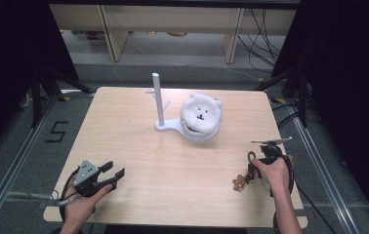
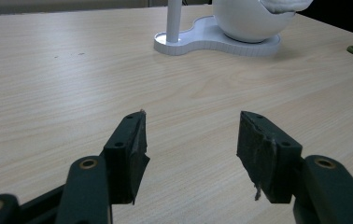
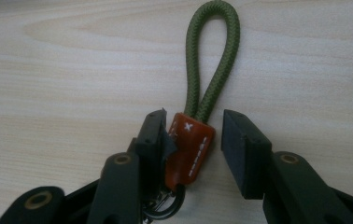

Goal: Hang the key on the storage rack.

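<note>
In the high view the right gripper [image 1: 256, 165] points down at a keychain [image 1: 241, 182] near the table's [image 1: 138, 146] right front edge, well apart from the white stand [image 1: 160, 105] and bear plush [image 1: 201, 114]. The left gripper view shows the left gripper [image 2: 191, 135] spread and empty above bare wood. In the right gripper view the jaws straddle the keychain's brown leather tab [image 3: 188, 144] below its green cord loop [image 3: 212, 60]: one pad touches it, the other stands apart.

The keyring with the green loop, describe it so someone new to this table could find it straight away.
On the wooden table, look at the near right corner, far from the white stand with its bear-faced bowl. The keyring lies between the right gripper fingers: a green cord loop, an orange-brown tab and a small brown charm.
</note>
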The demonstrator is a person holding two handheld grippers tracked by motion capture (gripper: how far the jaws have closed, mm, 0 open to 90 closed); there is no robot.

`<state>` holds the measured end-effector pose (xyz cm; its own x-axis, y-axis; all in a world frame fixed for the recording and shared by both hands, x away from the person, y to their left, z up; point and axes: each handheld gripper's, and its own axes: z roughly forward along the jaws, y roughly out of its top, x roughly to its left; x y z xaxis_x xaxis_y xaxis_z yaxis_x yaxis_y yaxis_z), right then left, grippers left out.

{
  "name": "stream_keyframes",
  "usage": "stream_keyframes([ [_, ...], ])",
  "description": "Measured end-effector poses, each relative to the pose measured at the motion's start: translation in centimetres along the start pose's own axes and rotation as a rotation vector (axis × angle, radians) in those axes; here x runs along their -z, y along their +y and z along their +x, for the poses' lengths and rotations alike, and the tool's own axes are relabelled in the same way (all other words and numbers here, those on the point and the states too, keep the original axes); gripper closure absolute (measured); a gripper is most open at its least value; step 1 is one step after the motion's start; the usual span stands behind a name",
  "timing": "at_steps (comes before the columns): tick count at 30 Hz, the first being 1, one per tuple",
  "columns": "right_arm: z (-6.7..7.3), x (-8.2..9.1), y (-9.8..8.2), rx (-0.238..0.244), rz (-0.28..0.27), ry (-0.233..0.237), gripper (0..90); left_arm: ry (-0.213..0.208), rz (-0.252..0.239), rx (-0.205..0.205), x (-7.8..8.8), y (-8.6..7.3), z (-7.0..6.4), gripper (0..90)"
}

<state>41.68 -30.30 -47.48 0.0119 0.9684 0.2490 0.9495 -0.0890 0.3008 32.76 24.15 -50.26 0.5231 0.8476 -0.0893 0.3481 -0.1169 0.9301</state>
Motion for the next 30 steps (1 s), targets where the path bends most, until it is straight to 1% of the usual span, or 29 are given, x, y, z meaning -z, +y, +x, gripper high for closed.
stream_keyframes([
  [1, 0.1, -0.1, 0.1, 0.006, 0.013, -0.001, 65.1, 0.002, 0.000, 0.003, 0.0, 0.0, 0.0, 42.3],
  [4, 0.1, -0.2, 0.2, 0.017, 0.021, 0.000, 66.5, 0.002, -0.002, 0.004, 0.0, 0.0, 0.0, 42.3],
  [5, 0.6, -0.3, 0.2, -0.033, 0.015, 0.008, 68.7, 0.002, -0.003, 0.006, 0.0, 0.0, 0.0, 42.3],
  [6, 0.6, -0.2, 0.3, -0.023, 0.036, -0.015, 70.2, 0.003, -0.003, 0.006, 0.0, 0.0, 0.0, 42.3],
  [7, 0.6, -0.2, 0.3, -0.019, 0.039, -0.001, 72.5, 0.003, -0.001, 0.007, 0.0, 0.0, 0.0, 42.3],
  [8, 0.5, -0.3, 0.4, -0.002, 0.036, 0.018, 76.2, 0.003, -0.001, 0.007, 0.0, 0.0, 0.0, 42.3],
  [9, 0.7, -0.3, 0.3, 0.000, 0.029, 0.027, 77.9, -0.011, -0.016, -0.010, -0.2, 0.0, 0.2, 42.3],
  [10, 0.7, -0.4, 0.4, 0.025, 0.039, 0.040, 78.4, -0.011, -0.016, -0.010, -0.2, 0.0, 0.2, 42.3],
  [11, 0.9, -0.4, 0.3, 0.026, 0.028, 0.028, 78.8, -0.011, -0.015, -0.012, -0.1, -0.1, 0.2, 42.3],
  [12, 0.9, -0.4, 0.3, 0.026, 0.028, 0.028, 78.8, -0.011, -0.015, -0.012, -0.1, -0.1, 0.2, 42.3],
  [13, 1.0, -0.4, 0.3, 0.058, 0.035, 0.022, 79.5, -0.015, -0.016, -0.015, -0.1, 0.0, 0.1, 42.3],
  [14, 1.0, -0.4, 0.3, 0.058, 0.035, 0.022, 79.5, -0.015, -0.016, -0.015, -0.1, 0.0, 0.1, 42.3],
  [15, 1.2, -0.3, 0.1, 0.056, 0.021, 0.017, 79.6, -0.001, -0.003, 0.002, 0.0, 0.0, 0.0, 42.3],
  [16, 2.3, -0.2, -0.2, -0.086, 0.022, 0.039, 79.7, 0.000, -0.003, 0.007, 0.0, 0.0, -0.1, 42.3],
  [17, 1.1, -0.1, -0.1, 0.076, 0.000, 0.025, 79.8, 0.000, -0.002, 0.004, 0.0, 0.0, -0.1, 42.3],
  [18, 1.2, 0.0, -0.2, 0.066, -0.005, 0.029, 79.8, -0.001, -0.002, 0.005, 0.0, 0.0, -0.1, 42.3],
  [19, 1.3, 0.3, -0.4, 0.072, -0.017, 0.047, 79.8, -0.001, -0.001, 0.005, 0.0, 0.0, -0.1, 42.3],
  [20, 1.6, 0.4, -0.6, 0.034, -0.032, 0.056, 79.8, -0.002, -0.001, 0.001, 0.0, 0.0, -0.1, 42.3],
  [21, 1.3, 0.7, -0.8, 0.097, -0.057, 0.061, 79.8, -0.004, 0.000, -0.001, 0.0, 0.0, -0.1, 42.3],
  [22, 1.3, 1.0, -1.0, 0.115, -0.066, 0.056, 79.8, -0.005, -0.001, 0.000, -0.1, 0.0, -0.2, 42.3],
  [23, 1.4, 1.3, -1.2, 0.120, -0.089, 0.062, 79.8, -0.005, -0.001, -0.004, -0.1, 0.0, -0.2, 42.3],
  [24, 1.4, 1.3, -1.2, 0.120, -0.089, 0.062, 79.8, -0.005, -0.001, -0.004, -0.1, 0.0, -0.2, 42.3],
  [25, 1.8, 1.9, -1.6, 0.107, -0.125, 0.104, 79.8, -0.021, -0.018, -0.013, -0.3, 0.0, -0.1, 42.3],
  [26, 1.8, 1.9, -1.6, 0.107, -0.125, 0.104, 79.8, -0.021, -0.018, -0.013, -0.3, 0.0, -0.1, 42.3],
  [27, 2.0, 2.2, -2.0, 0.154, -0.190, 0.096, 79.8, -0.025, -0.018, -0.013, -0.3, 0.0, -0.2, 42.3],
  [28, 2.2, 2.5, -2.3, 0.159, -0.196, 0.123, 79.8, -0.025, -0.017, -0.014, -0.3, 0.0, -0.2, 42.3],
  [29, 2.5, 2.7, -2.6, 0.151, -0.211, 0.146, 79.7, -0.006, 0.004, 0.004, -0.1, 0.0, -0.5, 42.3],
  [30, 3.0, 3.0, -3.0, 0.133, -0.204, 0.160, 79.8, -0.016, -0.005, -0.012, -0.2, 0.0, -0.4, 42.3],
])
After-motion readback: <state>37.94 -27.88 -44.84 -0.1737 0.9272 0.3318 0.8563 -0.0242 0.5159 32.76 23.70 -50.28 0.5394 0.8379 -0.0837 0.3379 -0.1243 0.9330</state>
